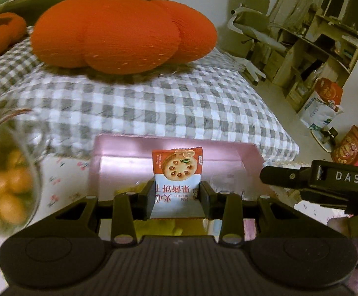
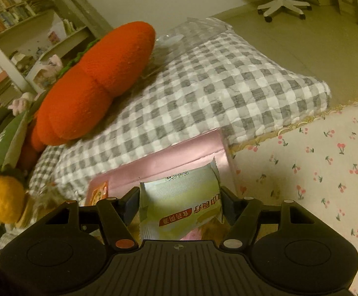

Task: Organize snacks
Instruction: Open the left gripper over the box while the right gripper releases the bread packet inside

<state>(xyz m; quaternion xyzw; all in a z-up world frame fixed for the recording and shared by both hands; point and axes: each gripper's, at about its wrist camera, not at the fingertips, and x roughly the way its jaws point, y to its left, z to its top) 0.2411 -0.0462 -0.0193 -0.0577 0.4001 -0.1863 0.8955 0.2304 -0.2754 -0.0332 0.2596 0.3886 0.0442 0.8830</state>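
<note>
My left gripper point(image 1: 177, 185) is shut on a red-and-white jam biscuit packet point(image 1: 179, 165), held upright just in front of an open pink box point(image 1: 228, 153). Yellow wrappers show below the fingers. At the right edge of that view, the black body of the right gripper point(image 1: 314, 180) reaches in beside the box. In the right wrist view my right gripper point(image 2: 180, 194) is shut on a pale yellow-green snack packet point(image 2: 186, 217) with a red label, its fingers pressing both side edges. It hangs over the near side of the pink box point(image 2: 166, 165), where a red packet point(image 2: 100, 192) lies at the left.
A big orange persimmon cushion point(image 1: 122, 32) lies on a grey-and-white checked quilt point(image 1: 154, 108) behind the box. A glass bowl of small oranges point(image 1: 8, 187) stands close at the left. A cherry-print cloth point(image 2: 314, 167) covers the surface. An office chair point(image 1: 253, 32), shelves and bags point(image 1: 322, 108) are at the right.
</note>
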